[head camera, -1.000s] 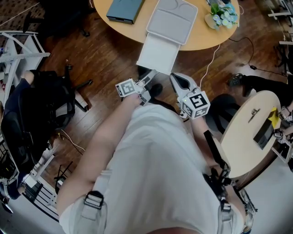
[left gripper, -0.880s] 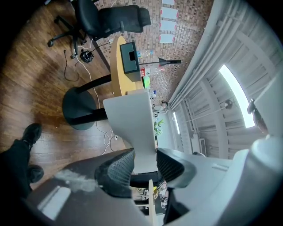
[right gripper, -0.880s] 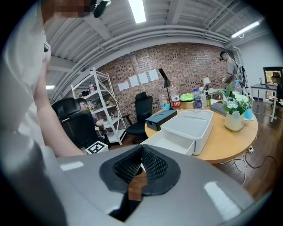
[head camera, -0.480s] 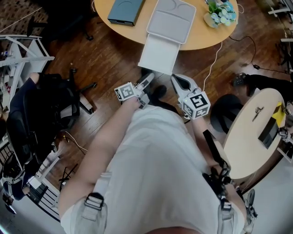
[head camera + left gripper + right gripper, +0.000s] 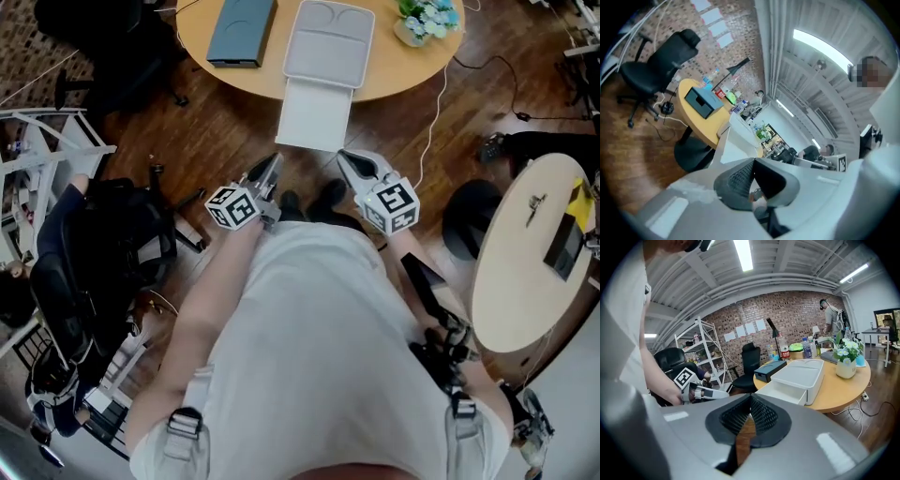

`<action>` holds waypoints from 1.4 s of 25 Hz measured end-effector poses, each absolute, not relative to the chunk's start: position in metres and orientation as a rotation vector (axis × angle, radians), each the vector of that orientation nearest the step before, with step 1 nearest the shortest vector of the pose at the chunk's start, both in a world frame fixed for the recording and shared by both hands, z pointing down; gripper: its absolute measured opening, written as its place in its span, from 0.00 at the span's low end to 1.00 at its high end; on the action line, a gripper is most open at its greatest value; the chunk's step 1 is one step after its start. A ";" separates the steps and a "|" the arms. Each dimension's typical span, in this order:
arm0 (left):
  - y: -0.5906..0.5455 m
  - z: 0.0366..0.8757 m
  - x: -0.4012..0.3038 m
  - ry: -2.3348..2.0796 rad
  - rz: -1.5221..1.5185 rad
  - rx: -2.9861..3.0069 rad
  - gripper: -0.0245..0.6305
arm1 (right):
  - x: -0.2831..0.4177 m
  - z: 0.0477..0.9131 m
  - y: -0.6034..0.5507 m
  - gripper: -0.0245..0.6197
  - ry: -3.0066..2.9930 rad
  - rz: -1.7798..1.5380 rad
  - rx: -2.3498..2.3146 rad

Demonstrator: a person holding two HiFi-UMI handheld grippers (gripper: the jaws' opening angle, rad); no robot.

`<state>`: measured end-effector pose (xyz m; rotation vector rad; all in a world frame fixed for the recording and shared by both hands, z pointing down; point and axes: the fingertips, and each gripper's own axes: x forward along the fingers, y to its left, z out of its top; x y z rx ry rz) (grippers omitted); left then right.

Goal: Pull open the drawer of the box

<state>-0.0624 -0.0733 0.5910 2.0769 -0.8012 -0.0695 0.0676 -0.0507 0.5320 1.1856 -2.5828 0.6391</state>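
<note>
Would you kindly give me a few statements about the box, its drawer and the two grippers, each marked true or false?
1. The drawer of the white box stands pulled out past the edge of the round table. True.
2. The left gripper grips the drawer's front. False: it is clear of the box, jaws together with nothing between them.
3. A blue case lies on the table beside the white box. True.
4. The flower pot stands on the floor. False: it stands on the round table.
5. The right gripper has its jaws wide apart. False: they are together and hold nothing.
</note>
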 end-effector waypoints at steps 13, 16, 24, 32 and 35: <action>-0.029 0.531 -0.096 -0.825 0.106 2.396 0.04 | 0.024 0.489 -0.026 0.05 -2.615 0.470 1.155; -0.008 0.527 -0.106 -0.824 0.107 2.420 0.04 | 0.008 0.476 -0.009 0.05 -2.627 0.416 1.145; 0.042 0.515 -0.109 -0.773 0.134 2.528 0.04 | -0.022 0.467 0.040 0.05 -2.659 0.323 1.091; 0.095 0.509 -0.125 -0.768 0.130 2.600 0.04 | -0.047 0.446 0.093 0.05 -2.720 0.240 1.150; 0.110 0.506 -0.120 -0.760 0.148 2.631 0.04 | -0.048 0.438 0.110 0.05 -2.756 0.245 1.169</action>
